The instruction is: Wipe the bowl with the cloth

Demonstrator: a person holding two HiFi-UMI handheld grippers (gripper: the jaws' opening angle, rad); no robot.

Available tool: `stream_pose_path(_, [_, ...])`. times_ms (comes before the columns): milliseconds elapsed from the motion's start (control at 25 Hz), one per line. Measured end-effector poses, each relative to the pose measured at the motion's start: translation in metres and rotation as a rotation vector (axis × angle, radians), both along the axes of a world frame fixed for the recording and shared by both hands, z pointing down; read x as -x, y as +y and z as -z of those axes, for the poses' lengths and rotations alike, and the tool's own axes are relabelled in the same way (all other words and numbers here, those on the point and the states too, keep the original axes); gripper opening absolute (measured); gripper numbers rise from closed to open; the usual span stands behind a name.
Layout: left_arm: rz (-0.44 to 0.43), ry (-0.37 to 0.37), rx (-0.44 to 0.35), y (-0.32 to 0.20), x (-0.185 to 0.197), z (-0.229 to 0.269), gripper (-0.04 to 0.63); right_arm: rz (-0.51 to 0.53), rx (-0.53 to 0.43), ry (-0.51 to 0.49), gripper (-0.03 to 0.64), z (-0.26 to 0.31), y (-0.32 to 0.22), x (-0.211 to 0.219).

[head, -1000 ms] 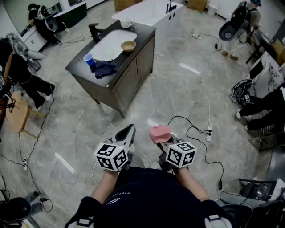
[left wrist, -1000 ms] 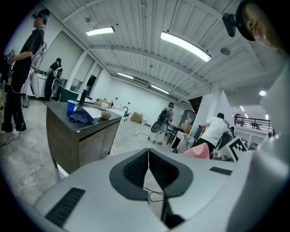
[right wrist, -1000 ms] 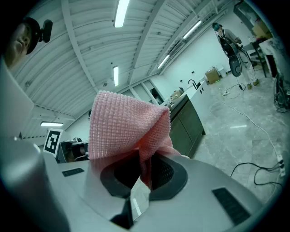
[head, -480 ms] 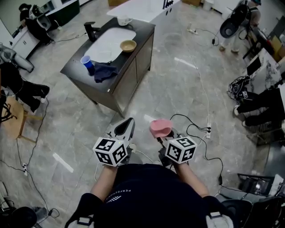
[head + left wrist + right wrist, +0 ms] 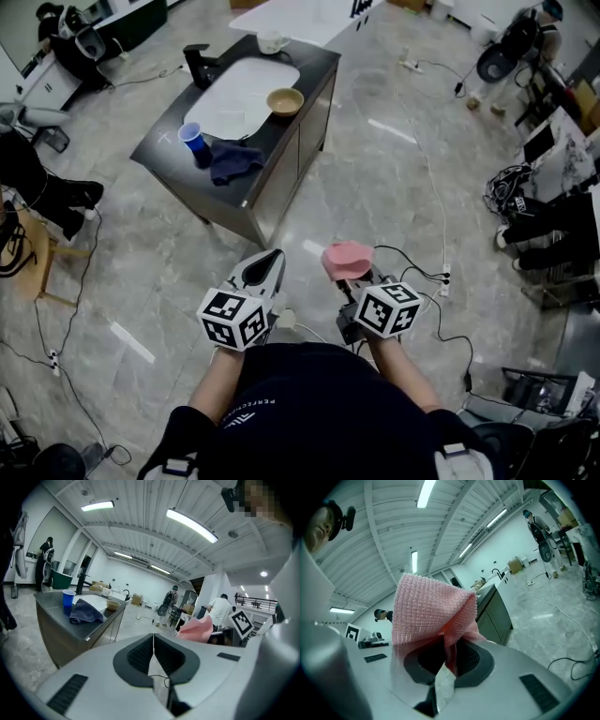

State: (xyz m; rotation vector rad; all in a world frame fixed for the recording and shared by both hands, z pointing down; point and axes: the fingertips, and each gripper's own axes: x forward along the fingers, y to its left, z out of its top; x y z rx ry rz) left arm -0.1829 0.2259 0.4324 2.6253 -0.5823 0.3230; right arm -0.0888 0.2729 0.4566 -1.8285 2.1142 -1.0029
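A tan bowl [image 5: 285, 100] stands on the dark counter [image 5: 272, 155] beside the white sink basin; it also shows small in the left gripper view as the bowl [image 5: 113, 605]. My right gripper [image 5: 348, 274] is shut on a pink cloth [image 5: 345, 258], which stands up from its jaws as the cloth [image 5: 432, 613]. My left gripper [image 5: 266, 269] is shut and holds nothing, its jaws pressed together at the gripper [image 5: 153, 641]. Both are held over the floor, well short of the counter.
On the counter sit a blue cup [image 5: 192, 142], a dark blue rag [image 5: 234, 161], a black faucet [image 5: 199, 64] and a white cup [image 5: 272, 41]. Cables [image 5: 427, 272] trail over the tiled floor on the right. People and gear stand along the room's edges.
The counter with the bowl has come nearer and shifted right in the head view. Both grippers stay shut, the pink cloth still in the right one.
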Motion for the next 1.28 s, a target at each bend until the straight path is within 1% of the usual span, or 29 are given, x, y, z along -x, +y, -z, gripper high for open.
stream_pose_path(160, [-0.037,0.02,0.017,-0.019,0.009,-0.002,0.011,-0.016,-0.004,-0.026,0.049,-0.002,-0.026,0.008])
stream_pose_path(320, [-0.077,0.043,0.027,-0.037,0.016,-0.002,0.011,-0.012,0.003,-0.021,0.049,-0.005,-0.049,0.023])
stream_pose_path(440, [-0.117,0.037,0.028,-0.043,0.016,-0.006,0.011,-0.016,0.022,-0.018,0.049,-0.009,-0.056,0.032])
stream_pose_path(600, [-0.152,0.03,0.024,-0.052,0.008,-0.009,0.011,-0.036,0.061,-0.013,0.049,-0.016,-0.056,0.029])
stream_pose_path(800, [-0.182,0.022,0.021,-0.064,-0.009,-0.013,0.011,-0.052,0.075,-0.011,0.049,-0.019,-0.066,0.01])
stream_pose_path(960, [-0.162,0.021,-0.019,-0.083,-0.024,-0.007,0.011,-0.042,0.051,-0.019,0.049,-0.018,-0.089,-0.011])
stream_pose_path(1160, [-0.156,0.059,-0.032,-0.106,-0.058,0.005,0.011,-0.018,0.022,-0.02,0.049,-0.009,-0.12,-0.051])
stream_pose_path(1280, [-0.15,0.048,-0.045,-0.12,-0.081,0.005,0.011,0.0,0.013,-0.019,0.049,-0.006,-0.137,-0.074])
